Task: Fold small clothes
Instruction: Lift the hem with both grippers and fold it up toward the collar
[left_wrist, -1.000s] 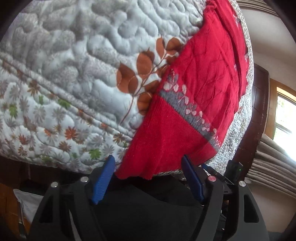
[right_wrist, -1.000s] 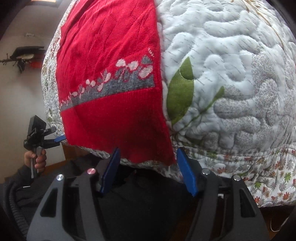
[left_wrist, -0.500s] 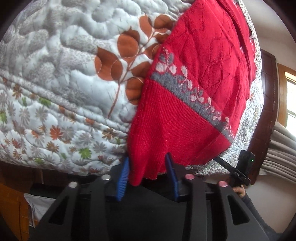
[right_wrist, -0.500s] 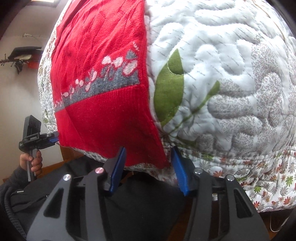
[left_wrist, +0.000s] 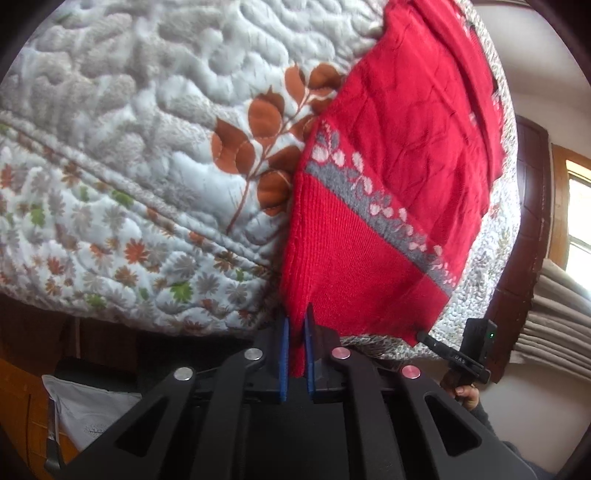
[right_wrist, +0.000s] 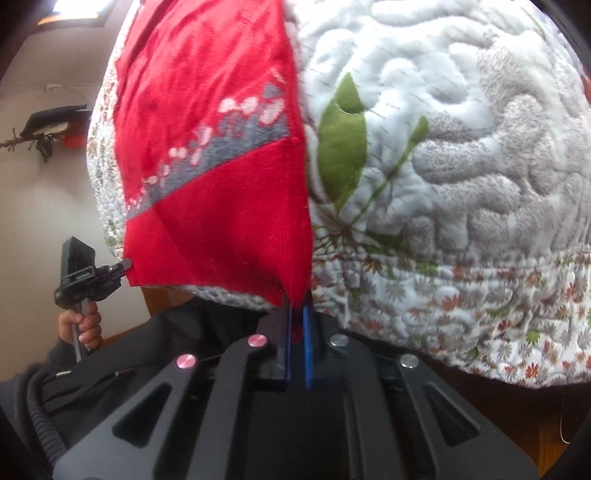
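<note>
A small red knit sweater (left_wrist: 388, 192) with a grey and white flower band lies flat on a quilted bedspread (left_wrist: 147, 129), its ribbed hem hanging at the bed's near edge. My left gripper (left_wrist: 295, 317) is shut on the hem's left corner, red cloth pinched between the blue pads. In the right wrist view the same sweater (right_wrist: 214, 155) fills the left side, and my right gripper (right_wrist: 297, 306) is shut on the hem's right corner. Each view shows the other gripper at the far corner, held by a hand (right_wrist: 79, 325).
The bedspread (right_wrist: 443, 147) has leaf prints and a flowered border along its near edge. A dark wooden headboard post (left_wrist: 532, 229), a window and curtains (left_wrist: 554, 295) stand at the right of the left wrist view. A white bag (left_wrist: 92, 406) lies low on the left.
Both grippers went from wide open to shut, closing on the two bottom corners of the sweater's hem. The hem has bunched slightly at each pinch.
</note>
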